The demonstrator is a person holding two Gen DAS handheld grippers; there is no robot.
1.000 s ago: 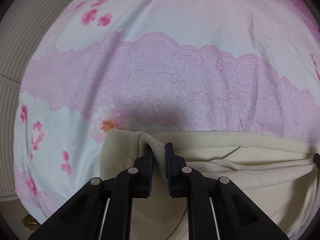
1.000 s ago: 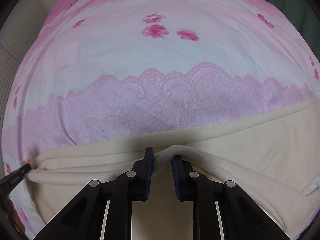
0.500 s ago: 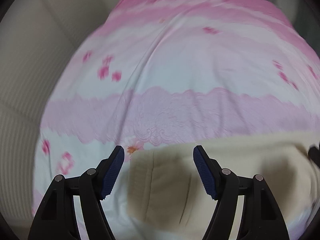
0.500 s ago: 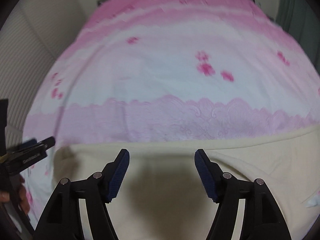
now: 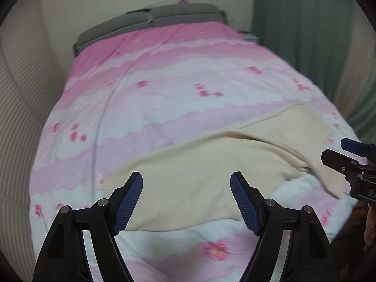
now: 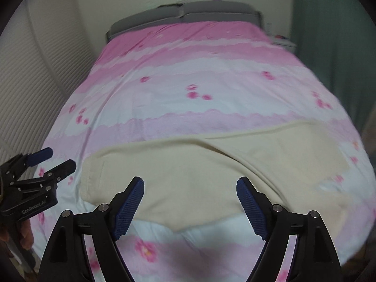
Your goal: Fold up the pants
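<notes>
Cream pants [image 5: 211,164] lie flat across the near end of the bed, waistband to the left, legs running right; they also show in the right wrist view [image 6: 199,169]. My left gripper [image 5: 186,202] is open and empty, raised above the waist end. My right gripper [image 6: 190,204] is open and empty, raised above the pants' middle. The right gripper shows at the right edge of the left wrist view [image 5: 343,150], and the left gripper at the left edge of the right wrist view [image 6: 54,159], both with jaws apart.
A pink floral bedspread [image 5: 176,75] covers the bed. A grey headboard [image 5: 152,21] stands at the far end. A ribbed white wall [image 5: 18,94] runs along the left; a green curtain [image 5: 305,35] hangs on the right.
Both grippers let go of the pants' edge, opened wide and pulled back and up from the bed. The pants now lie flat.
</notes>
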